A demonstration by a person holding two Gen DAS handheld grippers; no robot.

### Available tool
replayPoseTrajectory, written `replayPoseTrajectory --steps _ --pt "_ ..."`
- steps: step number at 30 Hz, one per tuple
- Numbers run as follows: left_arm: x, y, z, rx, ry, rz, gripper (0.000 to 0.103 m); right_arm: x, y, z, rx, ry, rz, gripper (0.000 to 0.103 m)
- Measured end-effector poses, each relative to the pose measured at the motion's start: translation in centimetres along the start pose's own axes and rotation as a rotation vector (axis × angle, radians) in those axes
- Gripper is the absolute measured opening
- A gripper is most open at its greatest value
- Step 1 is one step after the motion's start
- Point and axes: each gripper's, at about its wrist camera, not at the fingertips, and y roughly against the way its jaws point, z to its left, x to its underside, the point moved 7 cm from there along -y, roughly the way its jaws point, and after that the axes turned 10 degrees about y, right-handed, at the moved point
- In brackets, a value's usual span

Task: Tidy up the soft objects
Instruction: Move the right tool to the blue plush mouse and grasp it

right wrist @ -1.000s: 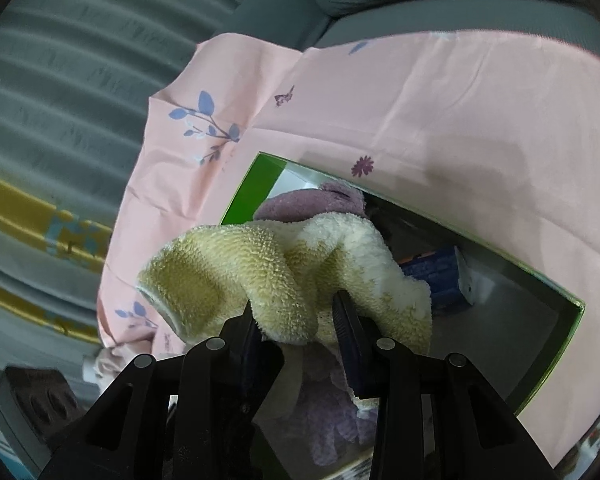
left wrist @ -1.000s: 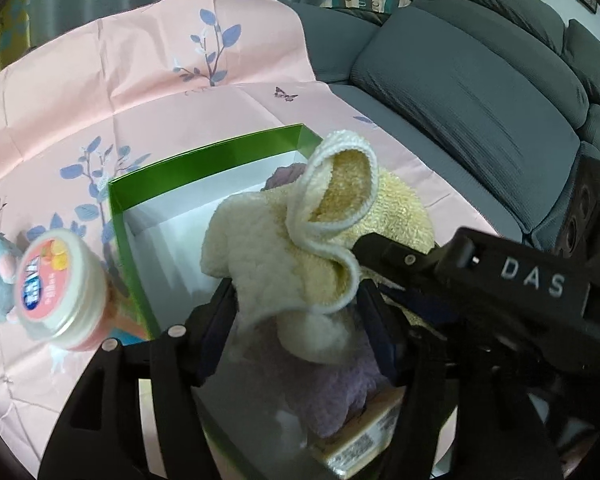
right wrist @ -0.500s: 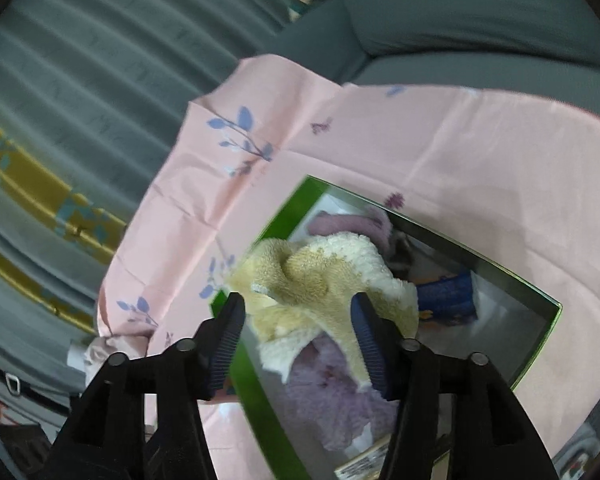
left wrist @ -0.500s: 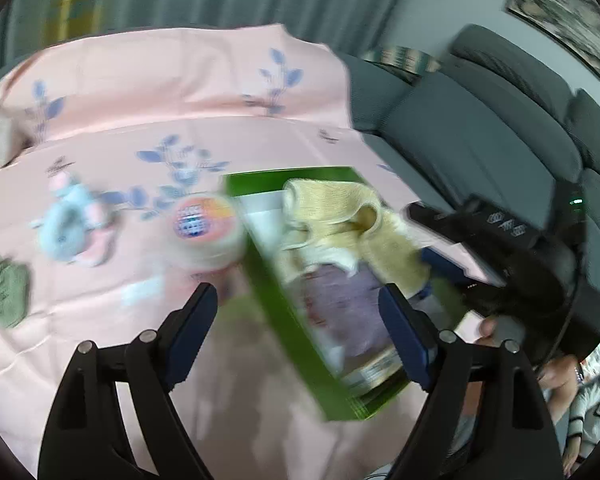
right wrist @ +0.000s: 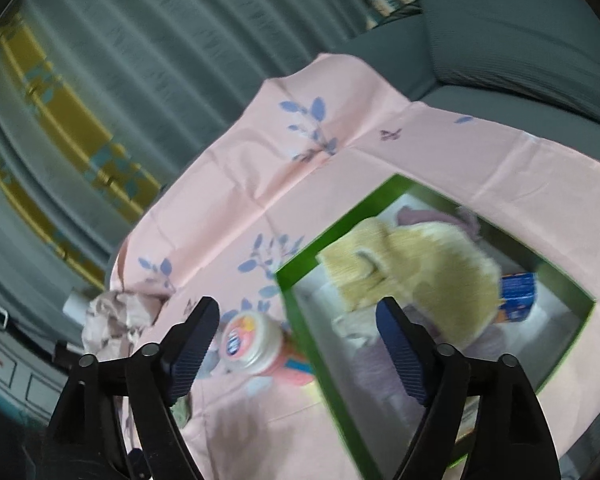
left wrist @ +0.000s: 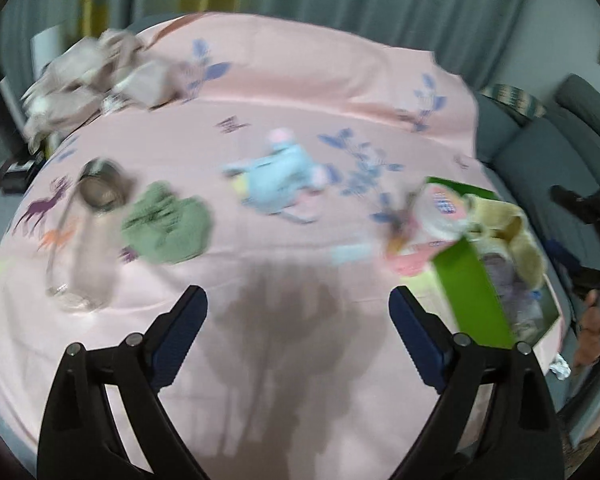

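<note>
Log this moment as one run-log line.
left gripper: opening, empty | right gripper: opening, empty | yellow towel: in green box | green cloth: on sheet

Left tool (left wrist: pixel 298 312) angled downward, jaws being opened wide with nothing held between them, right tool (right wrist: pixel 296 324) likewise tilted downward, jaws being spread, nothing gripped between the pads, both empty

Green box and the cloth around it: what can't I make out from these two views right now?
- Green box contents, right wrist view: the yellow towel covers the purple item beneath.
- Box's near corner: hidden behind the right hand-held gripper, whose jaws are opening, empty.
- Left wrist view: motion blur smears the blue plush toy and green cloth.
</note>
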Motion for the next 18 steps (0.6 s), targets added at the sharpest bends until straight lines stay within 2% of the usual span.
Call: replayPoseTrajectory --steps 6,9,14,18 --pt "0.6 -0.8 6.2 -0.103 0.106 -0.025 0.092 1.7 -1.5 4.4 -0.035 0.102 0.068 0.084" --pt "0.5 -1.7 7.7 -0.106 0.149 0.016 0.092 3.0 -2.3 7.2 -0.070 0.152 0.097 0.084" --pt "-0.5 -1.4 9.1 -0.102 0.205 0.003 0.092 5.7 -4.4 12.1 -0.111 0.263 0.173 0.084" --pt "-1.1 -0.8 10.6 -0.104 0.259 -0.009 0.092 7.4 -5.8 14.6 -0.091 0.314 0.197 0.084"
